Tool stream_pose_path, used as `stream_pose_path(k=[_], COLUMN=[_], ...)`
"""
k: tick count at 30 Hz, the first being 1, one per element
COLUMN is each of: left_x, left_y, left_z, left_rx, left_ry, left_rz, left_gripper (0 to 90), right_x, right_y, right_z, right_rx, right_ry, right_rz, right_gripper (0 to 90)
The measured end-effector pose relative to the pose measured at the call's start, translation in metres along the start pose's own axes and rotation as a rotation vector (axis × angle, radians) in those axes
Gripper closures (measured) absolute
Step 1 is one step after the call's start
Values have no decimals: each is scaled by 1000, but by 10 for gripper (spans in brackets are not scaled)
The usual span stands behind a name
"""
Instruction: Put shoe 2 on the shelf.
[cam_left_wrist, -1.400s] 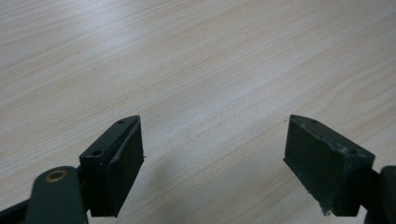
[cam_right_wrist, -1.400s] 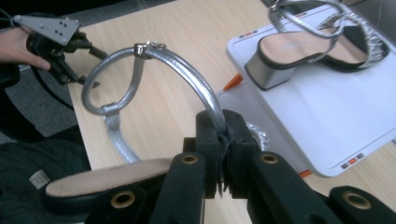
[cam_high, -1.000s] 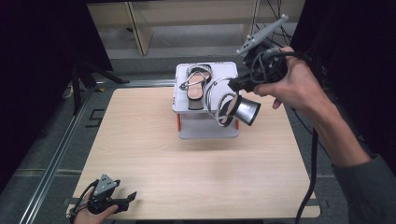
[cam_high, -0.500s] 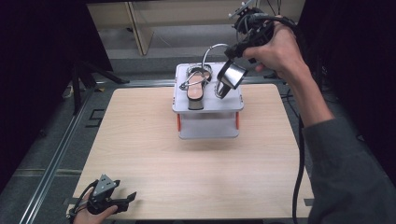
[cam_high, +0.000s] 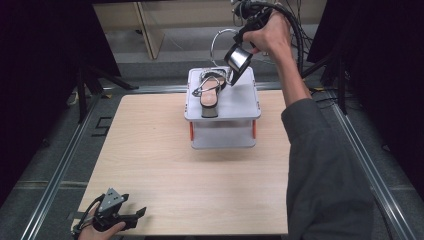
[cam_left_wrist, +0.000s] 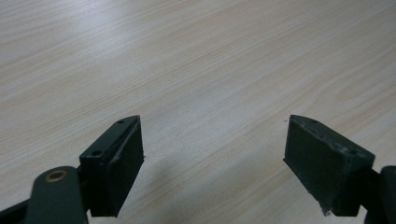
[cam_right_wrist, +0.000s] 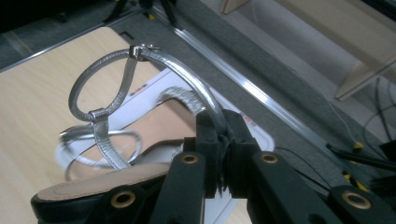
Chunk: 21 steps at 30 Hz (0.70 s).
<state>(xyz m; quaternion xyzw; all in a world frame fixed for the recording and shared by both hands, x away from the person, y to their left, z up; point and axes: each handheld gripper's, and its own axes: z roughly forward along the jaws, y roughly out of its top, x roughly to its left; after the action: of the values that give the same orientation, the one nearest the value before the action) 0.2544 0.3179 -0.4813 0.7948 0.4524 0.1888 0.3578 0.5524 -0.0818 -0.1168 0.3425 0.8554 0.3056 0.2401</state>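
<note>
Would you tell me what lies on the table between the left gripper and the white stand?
Nothing: in the high view, only bare wooden table separates the left gripper from the white stand.

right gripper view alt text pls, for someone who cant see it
The right gripper, jaws shut, pinches the silver strap of a sandal held up over a white stand. Beyond lie the wooden table and grey floor.

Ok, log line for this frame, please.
right tool: shut on silver sandal strap, sandal lifted over white stand | second sandal: on stand | left tool: open, low over table
</note>
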Motion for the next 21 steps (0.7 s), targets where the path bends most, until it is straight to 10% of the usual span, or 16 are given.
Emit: stream_pose_path(k=[12,21], left_x=[-1,-2], left_y=[-1,-3], left_z=[-4,-5], left_rx=[-9,1], left_ry=[-5,2], left_rz=[0,6], left_gripper=[192,192], right_x=[-25,-18], right_y=[19,-13], right_z=[46,57], right_rx=[-52,-10], right_ry=[-57,-2], right_rz=[51,37], right_gripper=[867,865])
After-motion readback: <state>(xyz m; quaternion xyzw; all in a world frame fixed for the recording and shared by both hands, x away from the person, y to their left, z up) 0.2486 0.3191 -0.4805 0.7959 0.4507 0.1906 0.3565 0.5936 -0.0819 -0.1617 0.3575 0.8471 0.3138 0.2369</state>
